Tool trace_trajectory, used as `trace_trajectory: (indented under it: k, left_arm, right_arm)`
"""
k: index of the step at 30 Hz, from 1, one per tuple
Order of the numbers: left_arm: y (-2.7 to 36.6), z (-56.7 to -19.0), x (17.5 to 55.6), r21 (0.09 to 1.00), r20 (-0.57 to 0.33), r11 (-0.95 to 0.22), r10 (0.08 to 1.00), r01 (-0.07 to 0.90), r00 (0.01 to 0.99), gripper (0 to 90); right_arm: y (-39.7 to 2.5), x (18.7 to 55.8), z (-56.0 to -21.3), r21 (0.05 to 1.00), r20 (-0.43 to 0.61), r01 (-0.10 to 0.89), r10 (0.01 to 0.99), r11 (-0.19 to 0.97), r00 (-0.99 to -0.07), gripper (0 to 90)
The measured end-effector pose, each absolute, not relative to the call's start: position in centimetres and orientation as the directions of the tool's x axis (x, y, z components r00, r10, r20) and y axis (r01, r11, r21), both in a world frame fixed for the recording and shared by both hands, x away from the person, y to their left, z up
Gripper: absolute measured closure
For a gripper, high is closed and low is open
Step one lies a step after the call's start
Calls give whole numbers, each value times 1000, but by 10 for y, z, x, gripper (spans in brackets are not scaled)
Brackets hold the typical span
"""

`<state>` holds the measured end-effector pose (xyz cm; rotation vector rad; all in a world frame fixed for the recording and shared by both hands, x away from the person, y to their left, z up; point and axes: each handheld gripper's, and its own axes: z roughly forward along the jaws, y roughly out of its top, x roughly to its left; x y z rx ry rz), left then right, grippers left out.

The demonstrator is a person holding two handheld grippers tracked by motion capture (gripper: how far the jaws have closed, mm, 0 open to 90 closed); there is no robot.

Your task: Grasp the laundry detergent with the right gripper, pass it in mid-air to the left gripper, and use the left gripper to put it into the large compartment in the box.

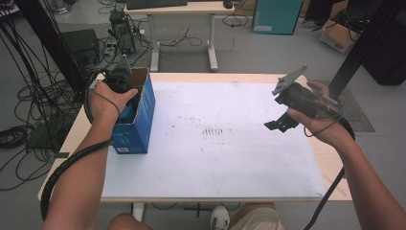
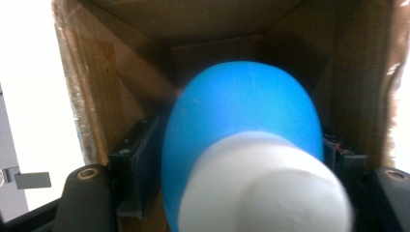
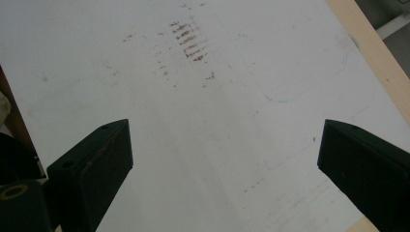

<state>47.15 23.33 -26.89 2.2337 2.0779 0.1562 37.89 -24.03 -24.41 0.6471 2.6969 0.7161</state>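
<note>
A blue box (image 1: 139, 122) with an open top is seen standing on the desk (image 1: 230, 75) at about nine o'clock in the high view, on the left edge of the white sheet (image 1: 215, 143) that covers most of the desk top. The left claw (image 1: 125, 96) is lowered into the mouth of this box, with the person's left hand (image 1: 106, 100) wrapped around its body. In the left gripper view, a blue rounded object with a white neck (image 2: 246, 145) is held between the two black jaws, which are pressed against its sides at nine and three o'clock; the white end is turned toward the camera and is blurred by closeness. Brown cardboard walls (image 2: 111, 82) are seen around the object on all sides, so it is placed inside the box. The right claw (image 1: 277, 123) is held above the desk at about three o'clock in the high view, well apart from the box, in the person's right hand (image 1: 318, 120), with its grey three-cornered plate (image 1: 288, 80) raised. In the right gripper view its jaws are spread wide with nothing between them, and the marked white sheet is seen below, with brown smudges (image 3: 188, 41) toward twelve o'clock.
</note>
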Motion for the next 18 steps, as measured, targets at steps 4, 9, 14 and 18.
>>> trace_trajectory:
  k: [4,9,14,18]
  left_arm:
    - [232,-260,469,142,22,-77,997,987,75,286]
    - [231,-247,464,162,39,-88,996,983,83,259]
    - [230,-233,455,167,52,-92,995,982,85,250]
    - [228,-219,447,190,62,-107,993,976,97,235]
  right_arm:
    - [-238,379,-244,515,-143,351,483,782,-864,54]
    - [-235,382,-242,518,-150,336,470,787,-870,54]
    - [-231,384,-242,518,-146,337,470,786,-871,54]
    - [-229,385,-243,517,-144,343,475,784,-868,54]
